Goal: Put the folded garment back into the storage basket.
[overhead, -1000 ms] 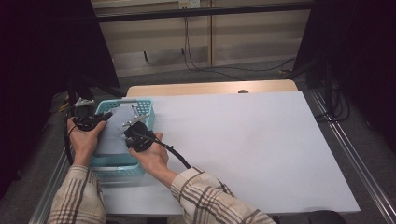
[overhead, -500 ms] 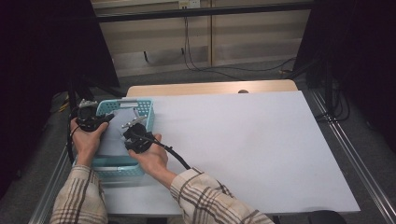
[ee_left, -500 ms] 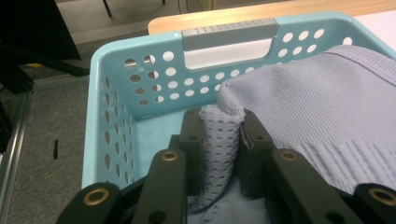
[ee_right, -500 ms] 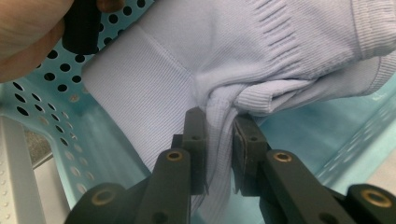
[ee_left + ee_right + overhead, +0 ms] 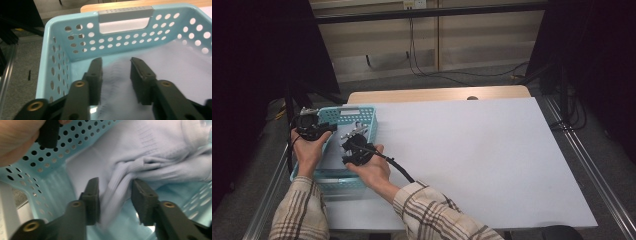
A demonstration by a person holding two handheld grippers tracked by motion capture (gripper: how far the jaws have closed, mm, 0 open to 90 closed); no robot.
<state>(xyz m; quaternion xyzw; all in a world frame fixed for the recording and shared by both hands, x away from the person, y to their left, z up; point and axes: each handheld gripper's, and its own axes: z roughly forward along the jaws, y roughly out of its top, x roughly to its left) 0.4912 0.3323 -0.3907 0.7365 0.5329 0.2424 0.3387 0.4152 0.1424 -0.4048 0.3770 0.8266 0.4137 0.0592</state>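
Note:
A light blue perforated basket (image 5: 348, 111) sits at the table's left edge, and a pale ribbed knit cloth (image 5: 160, 152) lies inside it. My left gripper (image 5: 326, 131) reaches in over the basket's left rim. In the left gripper view the left gripper (image 5: 116, 62) is open, its jaws on either side of the blurred cloth (image 5: 117, 85) with the basket's handle wall (image 5: 125, 15) beyond. My right gripper (image 5: 353, 139) is lower in the basket. In the right gripper view the right gripper (image 5: 115, 183) is open, with a fold of the cloth between its jaws.
The white table top (image 5: 482, 150) stretches to the right of the basket. A wooden strip (image 5: 437, 94) runs along the far edge. Metal rails (image 5: 592, 170) flank the table. In the right gripper view, the other hand (image 5: 17, 140) shows by the basket wall (image 5: 50, 185).
The right gripper has edged slightly left and nearer within the basket. The left gripper has shifted a little over the rim. The basket has stayed put.

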